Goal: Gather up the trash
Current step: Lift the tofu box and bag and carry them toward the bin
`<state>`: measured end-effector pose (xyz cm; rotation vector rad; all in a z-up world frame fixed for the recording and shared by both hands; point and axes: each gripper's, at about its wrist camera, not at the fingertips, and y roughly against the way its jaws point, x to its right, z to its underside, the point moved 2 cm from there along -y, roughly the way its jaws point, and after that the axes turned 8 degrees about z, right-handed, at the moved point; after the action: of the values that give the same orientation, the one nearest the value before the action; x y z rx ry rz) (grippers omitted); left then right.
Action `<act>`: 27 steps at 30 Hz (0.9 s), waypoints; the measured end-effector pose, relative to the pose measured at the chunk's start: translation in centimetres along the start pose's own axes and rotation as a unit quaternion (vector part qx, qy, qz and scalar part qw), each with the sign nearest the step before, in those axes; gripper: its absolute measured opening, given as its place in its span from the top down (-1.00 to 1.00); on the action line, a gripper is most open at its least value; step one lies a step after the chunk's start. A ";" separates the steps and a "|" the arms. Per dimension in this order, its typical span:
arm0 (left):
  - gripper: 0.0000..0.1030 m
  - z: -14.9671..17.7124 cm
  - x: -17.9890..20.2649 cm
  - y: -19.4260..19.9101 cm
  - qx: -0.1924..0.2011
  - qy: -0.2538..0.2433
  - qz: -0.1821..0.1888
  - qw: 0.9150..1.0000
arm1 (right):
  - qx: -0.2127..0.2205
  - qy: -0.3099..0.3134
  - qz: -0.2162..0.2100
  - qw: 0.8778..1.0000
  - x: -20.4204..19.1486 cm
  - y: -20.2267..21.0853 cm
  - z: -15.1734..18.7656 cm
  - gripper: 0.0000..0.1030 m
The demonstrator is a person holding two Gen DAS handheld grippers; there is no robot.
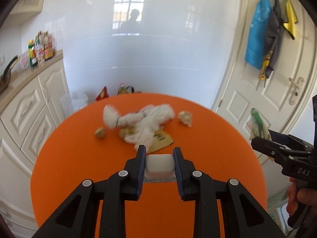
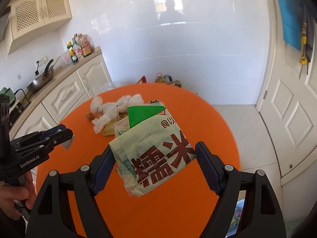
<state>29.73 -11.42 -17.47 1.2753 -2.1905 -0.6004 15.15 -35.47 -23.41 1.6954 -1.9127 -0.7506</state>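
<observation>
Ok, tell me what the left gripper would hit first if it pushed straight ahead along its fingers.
Most likely the yellow flat packet lying just beyond the left gripper, which is shut on a small white cup. The white plush toy lies on that packet. Height above the orange table is unclear, so it might pass over.

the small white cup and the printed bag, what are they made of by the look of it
The small white cup in the left hand-held gripper: probably plastic, milky and smooth, with a thin clear rim. The printed bag in the right hand-held gripper: likely thin plastic film, glossy and creased; staples show on its front.
</observation>
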 end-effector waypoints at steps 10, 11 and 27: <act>0.55 -3.4 12.1 3.9 0.054 -0.093 0.072 0.992 | 0.075 -0.040 0.063 0.994 7.4 8.6 -1.2 -0.56; 0.55 -3.4 13.3 3.8 0.056 -0.099 0.082 0.990 | 0.081 -0.046 0.072 0.993 8.4 9.5 -1.0 -0.56; 0.55 2.9 34.7 -3.3 -0.065 -0.196 0.262 0.943 | 0.029 -0.205 0.232 0.951 29.3 16.0 10.3 -0.56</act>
<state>15.65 -43.20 -14.05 0.4850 -2.6155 -0.8058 -7.12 -62.25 -20.48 1.0954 -2.5099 -0.9073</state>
